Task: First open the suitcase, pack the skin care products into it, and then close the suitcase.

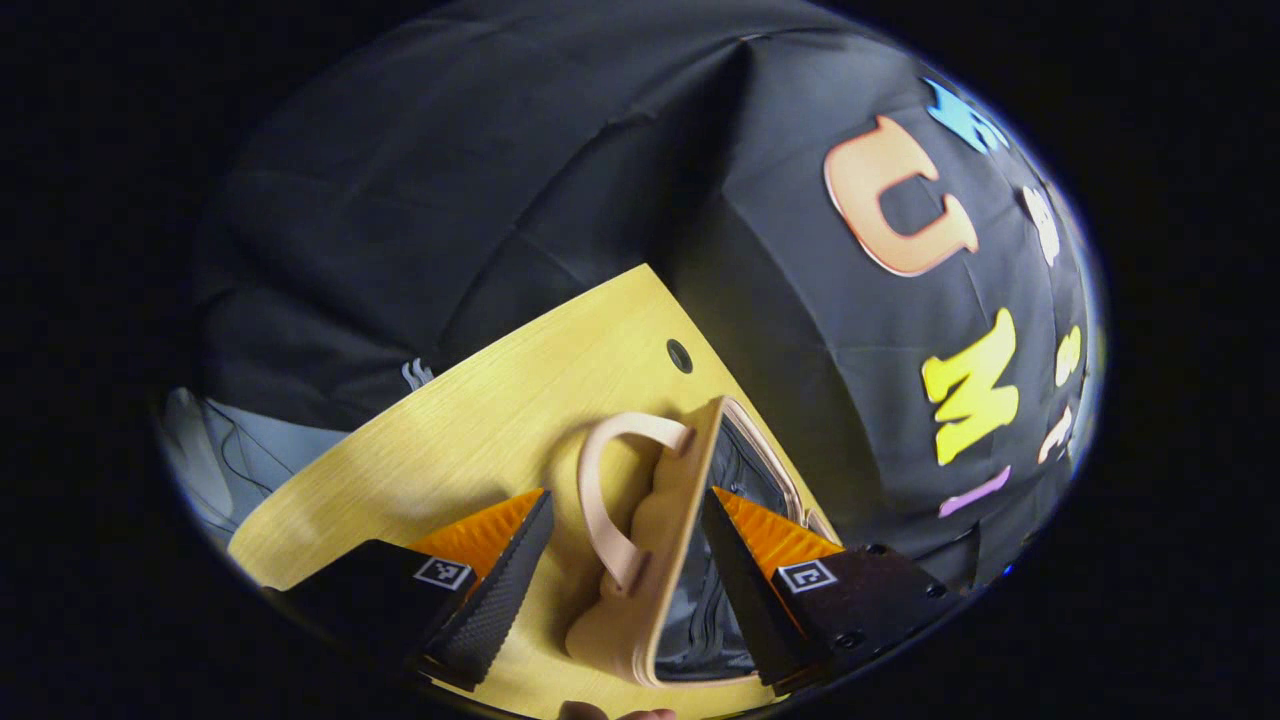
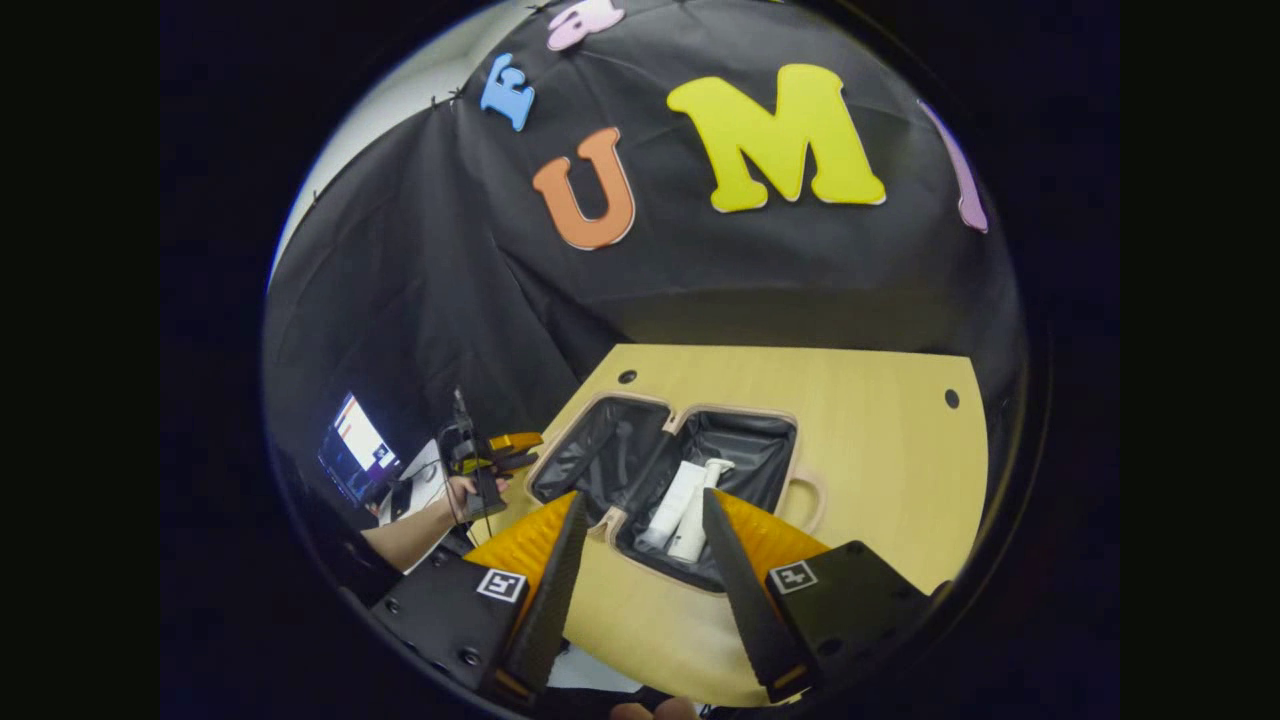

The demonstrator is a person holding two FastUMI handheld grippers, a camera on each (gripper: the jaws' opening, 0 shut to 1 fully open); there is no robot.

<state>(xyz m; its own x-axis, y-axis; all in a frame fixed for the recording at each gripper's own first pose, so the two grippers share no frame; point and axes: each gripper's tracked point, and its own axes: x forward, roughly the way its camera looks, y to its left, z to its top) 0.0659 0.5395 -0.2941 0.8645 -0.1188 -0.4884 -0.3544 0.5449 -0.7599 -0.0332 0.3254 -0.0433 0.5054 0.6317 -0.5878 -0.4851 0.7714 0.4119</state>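
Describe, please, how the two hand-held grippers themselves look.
The left hand-held gripper and the right hand-held gripper each have a black body with visible screws, small square black-and-white markers, and two long wedge-shaped fingers with finely textured inner faces and ribbed outer faces. In the right gripper view, the hand holding the left one shows a bare forearm.
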